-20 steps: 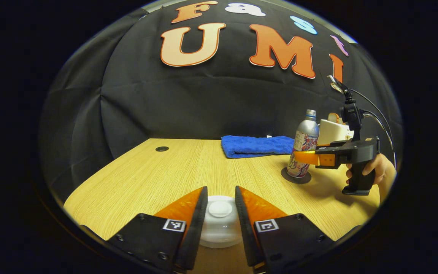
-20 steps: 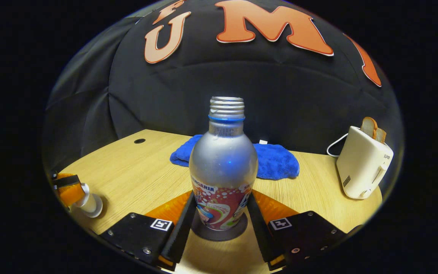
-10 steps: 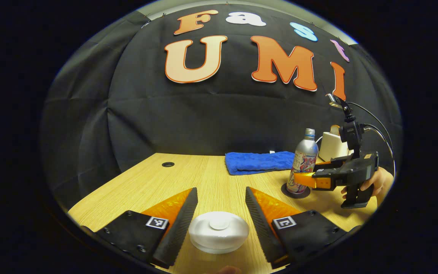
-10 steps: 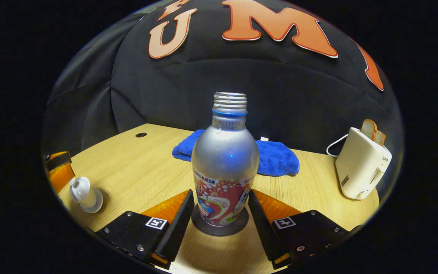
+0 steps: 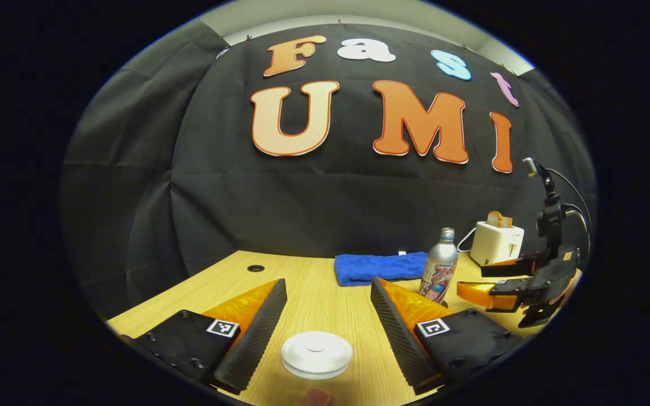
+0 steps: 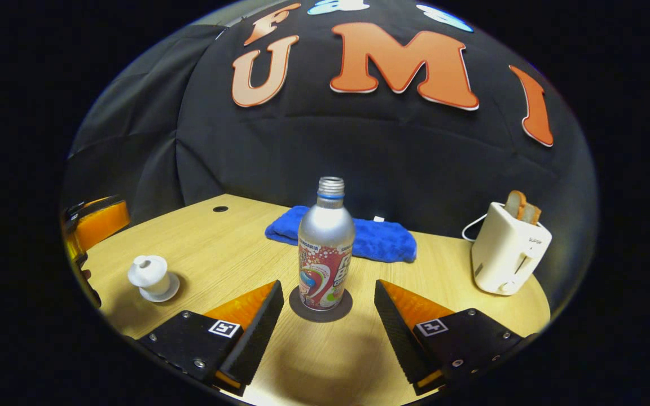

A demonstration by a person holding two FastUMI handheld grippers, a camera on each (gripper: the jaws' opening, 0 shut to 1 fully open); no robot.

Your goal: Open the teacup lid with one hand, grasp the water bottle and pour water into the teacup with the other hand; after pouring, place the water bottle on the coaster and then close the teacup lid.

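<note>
A: Left gripper (image 5: pixel 328 307), low centre of the left gripper view?
B: Spread wide, clamped on nothing. Teacup (image 5: pixel 316 354) with lid on, sitting between the fingers near the bottom edge, touching neither, bare wood on both sides.

A: Beyond it?
B: Open table (image 5: pixel 313 282) running up to the blue towel (image 5: pixel 378 267) at the far edge, right of centre. Small round hole (image 5: pixel 255 268) near the far left edge.

A: Right gripper (image 6: pixel 328 307), low centre of the right gripper view?
B: Also wide apart, holding nothing. Water bottle (image 6: pixel 325 251) upright on the dark coaster (image 6: pixel 320 309) just past the fingertips, centred in the gap, apart from both.

A: Further out there?
B: Teacup (image 6: pixel 149 275) on its saucer at lower left, well apart from the bottle, broad bare tabletop between. Left gripper (image 6: pixel 96 223) at the far left rim. Towel (image 6: pixel 353 237) behind the bottle. White toaster (image 6: pixel 508 248) with bread slices at the right, close to the table's right edge.

A: Right gripper from the left gripper view?
B: At the right rim (image 5: pixel 486 282), fingers parted, bottle (image 5: pixel 439 273) just left of them.
</note>
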